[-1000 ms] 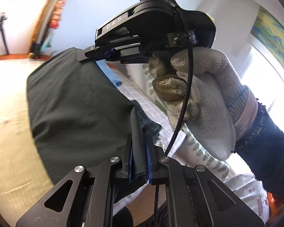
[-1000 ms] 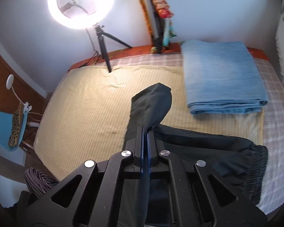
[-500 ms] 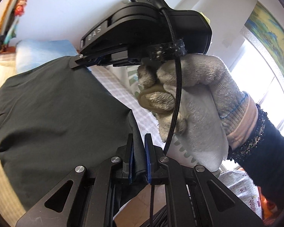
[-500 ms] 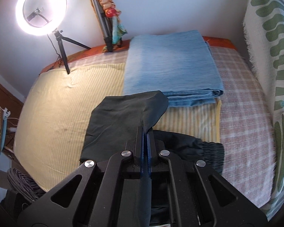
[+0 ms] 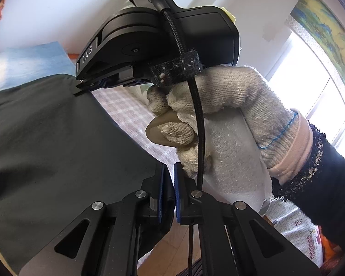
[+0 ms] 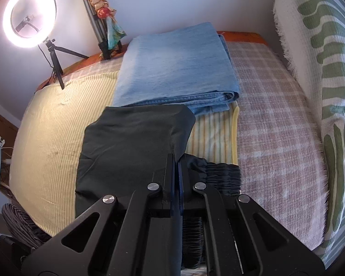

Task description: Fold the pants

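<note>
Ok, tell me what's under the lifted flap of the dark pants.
Under the dark pants flap: their elastic waistband and the striped yellow sheet. Anything deeper is covered.

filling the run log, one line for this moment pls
step: folding | left gripper: shut on pants | right gripper: shut on pants | fold: in progress

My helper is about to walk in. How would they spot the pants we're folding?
Start at the bed, where a pale blue folded blanket lies near the wall. Just in front of it, on the yellow striped sheet, are the pants: the only dark, near-black fabric there, with a gathered elastic waistband, pinched in both grippers' jaws.
</note>
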Demonstrator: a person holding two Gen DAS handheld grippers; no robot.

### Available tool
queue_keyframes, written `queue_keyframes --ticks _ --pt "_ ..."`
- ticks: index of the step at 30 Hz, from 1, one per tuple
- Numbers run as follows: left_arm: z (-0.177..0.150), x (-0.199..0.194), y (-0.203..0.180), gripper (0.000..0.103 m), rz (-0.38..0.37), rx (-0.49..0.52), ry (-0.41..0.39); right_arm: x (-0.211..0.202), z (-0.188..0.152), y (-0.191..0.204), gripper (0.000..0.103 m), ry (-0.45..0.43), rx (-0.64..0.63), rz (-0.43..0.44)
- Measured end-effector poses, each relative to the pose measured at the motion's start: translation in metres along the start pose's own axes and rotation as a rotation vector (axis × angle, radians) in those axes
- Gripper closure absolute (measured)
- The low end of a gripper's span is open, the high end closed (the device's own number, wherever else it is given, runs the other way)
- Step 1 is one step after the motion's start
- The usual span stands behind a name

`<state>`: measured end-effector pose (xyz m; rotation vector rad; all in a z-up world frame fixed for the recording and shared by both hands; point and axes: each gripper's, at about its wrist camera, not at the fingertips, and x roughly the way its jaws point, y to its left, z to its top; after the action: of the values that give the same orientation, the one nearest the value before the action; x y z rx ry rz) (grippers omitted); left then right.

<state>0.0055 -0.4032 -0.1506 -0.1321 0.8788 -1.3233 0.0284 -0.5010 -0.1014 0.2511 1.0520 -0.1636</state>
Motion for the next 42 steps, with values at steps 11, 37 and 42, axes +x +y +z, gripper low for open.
queue_keyframes --ticks 11,37,42 --pt "0.009 0.016 -0.014 0.094 -0.013 0.041 0.094 0.010 -0.021 -0.042 0.100 0.014 0.070 -0.020" --pt "-0.081 -0.131 0.076 0.074 0.234 -0.308 0.001 -0.016 0.000 0.009 0.080 -0.072 -0.038 0.073" --pt "-0.085 -0.117 0.073 0.074 0.198 -0.355 -0.020 0.005 0.008 0.087 0.072 -0.014 -0.184 0.155"
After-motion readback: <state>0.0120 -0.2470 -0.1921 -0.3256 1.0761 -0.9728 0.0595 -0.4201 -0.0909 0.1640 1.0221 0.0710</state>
